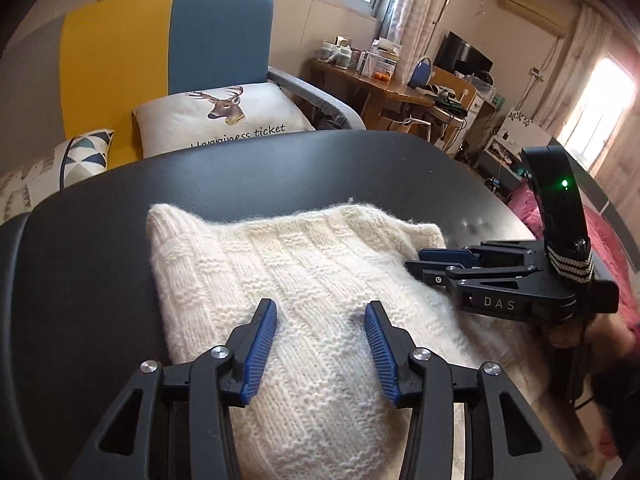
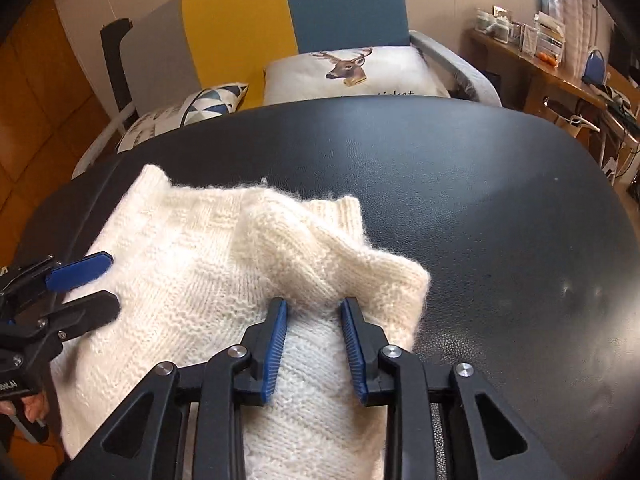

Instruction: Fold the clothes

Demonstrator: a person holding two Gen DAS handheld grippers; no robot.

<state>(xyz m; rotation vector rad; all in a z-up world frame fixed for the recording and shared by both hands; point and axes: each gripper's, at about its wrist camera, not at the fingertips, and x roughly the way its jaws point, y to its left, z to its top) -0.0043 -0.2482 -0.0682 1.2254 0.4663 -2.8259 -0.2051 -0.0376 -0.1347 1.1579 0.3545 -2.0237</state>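
A cream knitted sweater lies partly folded on a black table; it also shows in the right wrist view. My left gripper is open, with its blue pads just above the sweater's middle. My right gripper is open over the sweater's right edge, where a folded flap bunches between its fingers. In the left wrist view the right gripper lies sideways at the sweater's right edge. In the right wrist view the left gripper shows open at the left.
The black table has bare surface to the right of the sweater. Behind it stands a yellow and blue sofa with a deer cushion. A cluttered wooden desk stands at the back right.
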